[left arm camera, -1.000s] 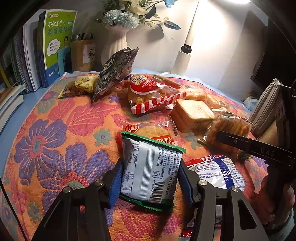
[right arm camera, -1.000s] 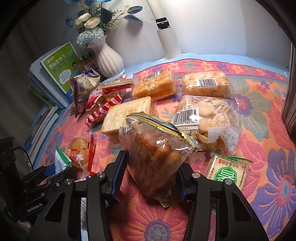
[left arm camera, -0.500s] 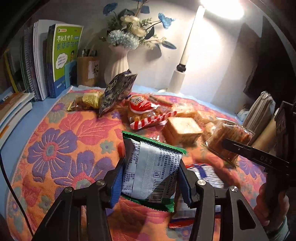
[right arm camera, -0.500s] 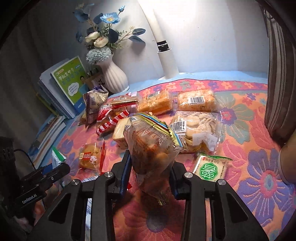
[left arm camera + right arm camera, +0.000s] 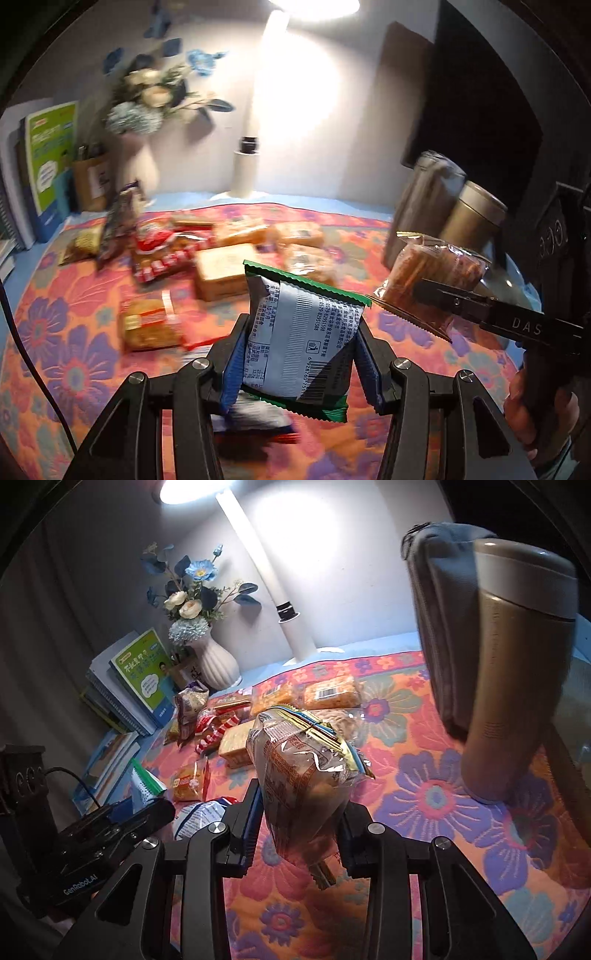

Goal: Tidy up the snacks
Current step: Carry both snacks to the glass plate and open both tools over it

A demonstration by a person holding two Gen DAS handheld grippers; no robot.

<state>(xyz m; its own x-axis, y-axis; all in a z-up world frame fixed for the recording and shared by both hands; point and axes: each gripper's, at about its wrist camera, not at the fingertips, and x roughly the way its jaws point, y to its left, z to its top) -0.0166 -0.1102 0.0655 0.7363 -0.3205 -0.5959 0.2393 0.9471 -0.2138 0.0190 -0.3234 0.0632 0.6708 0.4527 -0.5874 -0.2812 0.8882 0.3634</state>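
Observation:
My left gripper (image 5: 301,363) is shut on a green-edged silver snack packet (image 5: 301,339) and holds it upright above the floral cloth. My right gripper (image 5: 297,823) is shut on a clear bag of brown biscuits (image 5: 301,775), also lifted off the cloth. That bag also shows in the left wrist view (image 5: 432,284), at the right, held by the right gripper. The green-edged packet shows in the right wrist view (image 5: 142,784) at the left. Several other snack packs lie on the cloth: a toast pack (image 5: 221,271), a red-striped bag (image 5: 162,254) and a small cake pack (image 5: 147,323).
A tall beige flask (image 5: 513,672) and a grey pouch (image 5: 443,620) stand close on the right. A white vase with flowers (image 5: 218,661), a lamp post (image 5: 291,627) and upright books (image 5: 140,679) line the back and left. A blue-white packet (image 5: 201,814) lies below the grippers.
Both grippers have risen and swung to the right with their packets. The flask and pouch have come close on the right, and the snacks on the cloth have dropped further away.

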